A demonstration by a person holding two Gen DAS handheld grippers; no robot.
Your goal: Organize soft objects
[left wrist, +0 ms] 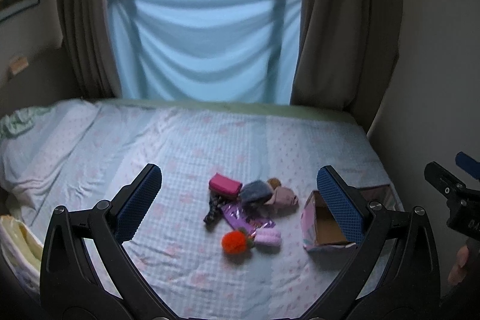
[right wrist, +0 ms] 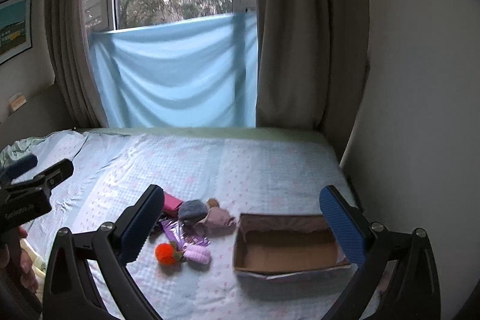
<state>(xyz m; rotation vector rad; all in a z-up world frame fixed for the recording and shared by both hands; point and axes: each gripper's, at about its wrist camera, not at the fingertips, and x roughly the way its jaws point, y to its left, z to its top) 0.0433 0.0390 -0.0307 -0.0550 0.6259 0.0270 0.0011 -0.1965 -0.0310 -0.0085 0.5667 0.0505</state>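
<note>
A heap of soft objects lies on the bed: a pink pouch, a blue-grey fuzzy piece, a pale pink cloth, a shiny purple wrapper, an orange pom-pom and a lilac roll. The orange pom-pom also shows in the right wrist view. An empty open cardboard box stands right of the heap; it also shows in the left wrist view. My left gripper is open and empty above the heap. My right gripper is open and empty above the box.
The bed has a pale checked sheet. A pillow lies at its left. A blue cloth and brown curtains hang at the window behind. A wall borders the bed's right side.
</note>
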